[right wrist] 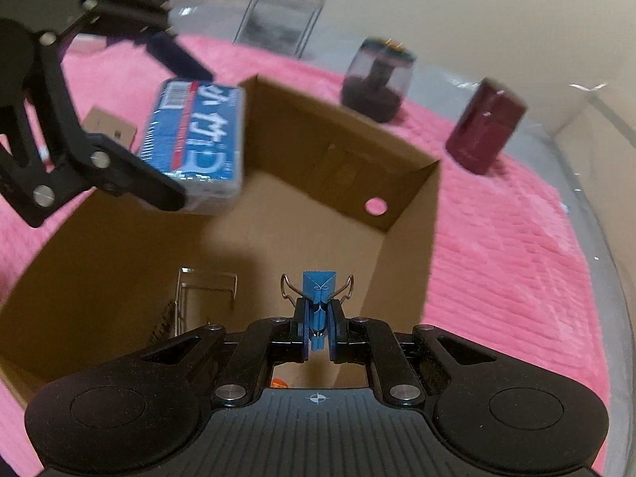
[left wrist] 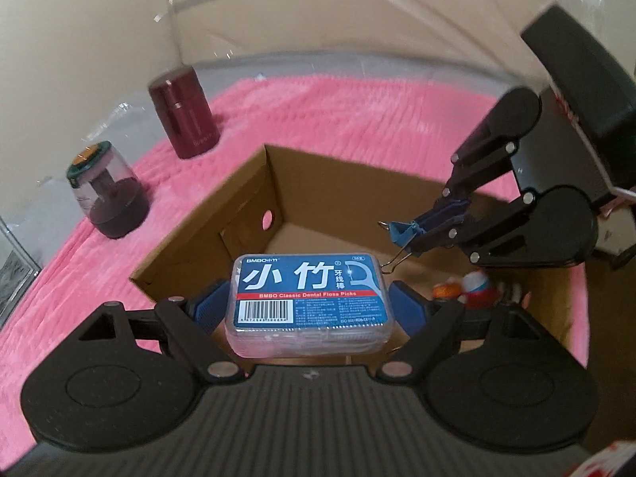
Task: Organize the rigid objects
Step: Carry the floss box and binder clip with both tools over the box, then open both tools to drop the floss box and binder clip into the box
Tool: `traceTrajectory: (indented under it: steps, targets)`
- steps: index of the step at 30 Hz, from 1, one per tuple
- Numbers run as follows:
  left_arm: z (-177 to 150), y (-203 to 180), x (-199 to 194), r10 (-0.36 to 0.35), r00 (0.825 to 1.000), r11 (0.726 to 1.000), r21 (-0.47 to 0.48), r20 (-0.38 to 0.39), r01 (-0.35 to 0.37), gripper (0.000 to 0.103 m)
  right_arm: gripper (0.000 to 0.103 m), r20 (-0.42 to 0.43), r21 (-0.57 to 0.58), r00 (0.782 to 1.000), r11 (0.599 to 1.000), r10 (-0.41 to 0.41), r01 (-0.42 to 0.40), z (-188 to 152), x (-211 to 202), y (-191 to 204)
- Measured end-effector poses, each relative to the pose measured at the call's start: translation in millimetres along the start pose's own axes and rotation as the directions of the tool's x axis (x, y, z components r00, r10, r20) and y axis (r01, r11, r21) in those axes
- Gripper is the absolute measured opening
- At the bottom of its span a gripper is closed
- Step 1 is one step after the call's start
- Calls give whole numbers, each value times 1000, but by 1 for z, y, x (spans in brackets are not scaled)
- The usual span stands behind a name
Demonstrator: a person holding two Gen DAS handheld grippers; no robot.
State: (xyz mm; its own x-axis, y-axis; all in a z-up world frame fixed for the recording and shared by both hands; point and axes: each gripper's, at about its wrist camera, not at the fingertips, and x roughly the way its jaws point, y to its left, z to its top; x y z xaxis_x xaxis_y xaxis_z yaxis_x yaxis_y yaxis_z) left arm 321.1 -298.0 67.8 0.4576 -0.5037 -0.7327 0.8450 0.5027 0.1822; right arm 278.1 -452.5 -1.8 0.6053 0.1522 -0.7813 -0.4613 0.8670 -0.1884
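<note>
My left gripper (left wrist: 308, 304) is shut on a blue and clear box of dental floss picks (left wrist: 308, 294), held above the near edge of an open cardboard box (left wrist: 246, 194). The right wrist view shows the same floss box (right wrist: 194, 135) in the left gripper (right wrist: 183, 127) over the cardboard box's (right wrist: 405, 234) left rim. My right gripper (right wrist: 318, 318) is shut on a small blue binder clip (right wrist: 318, 298) with wire handles, hanging over the inside of the cardboard box. In the left wrist view the right gripper (left wrist: 421, 228) holds the clip (left wrist: 405, 232) at the right.
A pink fluffy cover (left wrist: 357, 119) lies under the cardboard box. A dark red cylinder (left wrist: 185, 113) and a clear jar with a green lid (left wrist: 107, 190) stand on it at the back left. Small toys (left wrist: 473, 284) and a wire rack (right wrist: 202, 298) lie inside the box.
</note>
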Motion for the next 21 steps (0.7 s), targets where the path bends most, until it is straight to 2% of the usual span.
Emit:
traceTrajectory:
  steps: [6, 14, 21]
  targets:
    - [2, 0, 38, -6, 997, 999, 47, -77, 10, 83, 5, -96, -62, 994, 997, 43, -49, 2, 34, 1]
    - [1, 2, 68, -5, 989, 998, 64, -148, 15, 83, 5, -198, -69, 975, 991, 100, -115, 1, 61, -1]
    - [-1, 4, 84, 12, 980, 998, 65, -198, 1, 83, 5, -222, -71, 969, 990, 105, -123, 1, 70, 0]
